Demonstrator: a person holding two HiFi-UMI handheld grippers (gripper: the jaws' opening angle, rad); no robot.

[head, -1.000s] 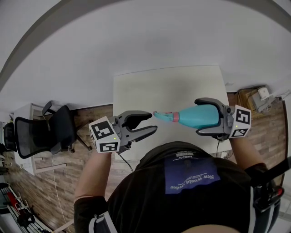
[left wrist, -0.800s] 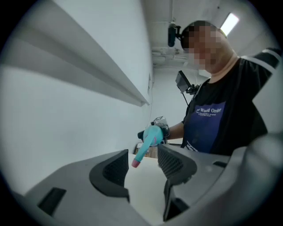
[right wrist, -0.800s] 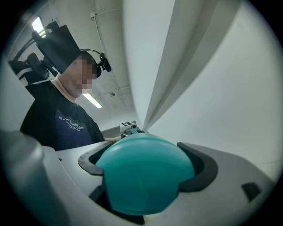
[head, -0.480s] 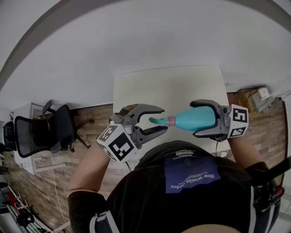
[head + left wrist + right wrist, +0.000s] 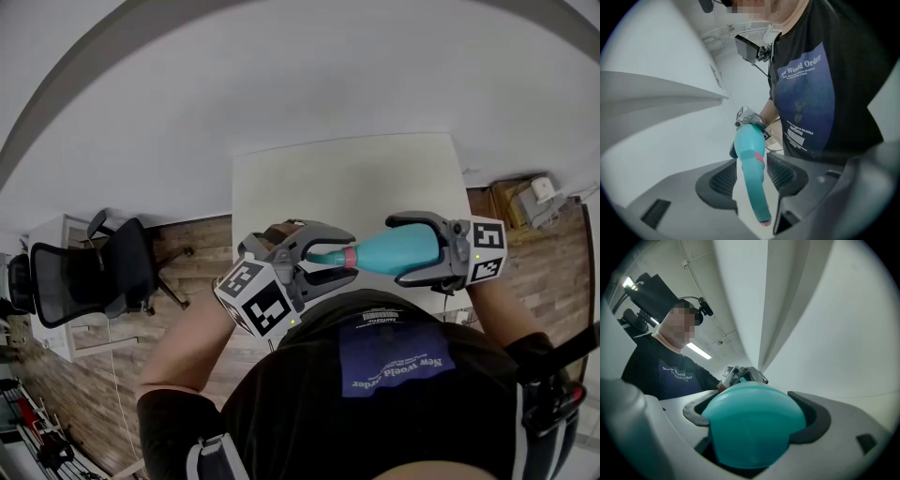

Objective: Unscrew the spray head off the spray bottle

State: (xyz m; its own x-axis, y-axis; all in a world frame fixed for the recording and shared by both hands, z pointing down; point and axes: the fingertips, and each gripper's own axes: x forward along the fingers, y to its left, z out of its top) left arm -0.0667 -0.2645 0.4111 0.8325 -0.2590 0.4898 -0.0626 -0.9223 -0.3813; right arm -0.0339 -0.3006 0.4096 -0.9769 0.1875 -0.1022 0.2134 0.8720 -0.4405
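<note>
A teal spray bottle (image 5: 398, 250) lies level in the air in front of the person's chest, with my right gripper (image 5: 398, 249) shut on its body. Its pink collar (image 5: 350, 256) and teal spray head (image 5: 326, 255) point left. My left gripper (image 5: 349, 254) is open with its jaws on either side of the spray head. In the left gripper view the spray head (image 5: 754, 187) runs down between the two pads (image 5: 787, 174) with a little space at the sides. The right gripper view is filled by the bottle's rounded base (image 5: 752, 427).
A white table (image 5: 347, 178) stands beyond the hands, against a pale wall. A black office chair (image 5: 84, 272) is on the wooden floor at the left. A cardboard box (image 5: 530, 202) sits on the floor at the right.
My left gripper has rolled over and moved right, so its jaws now lie around the spray head instead of left of it. The bottle has barely shifted.
</note>
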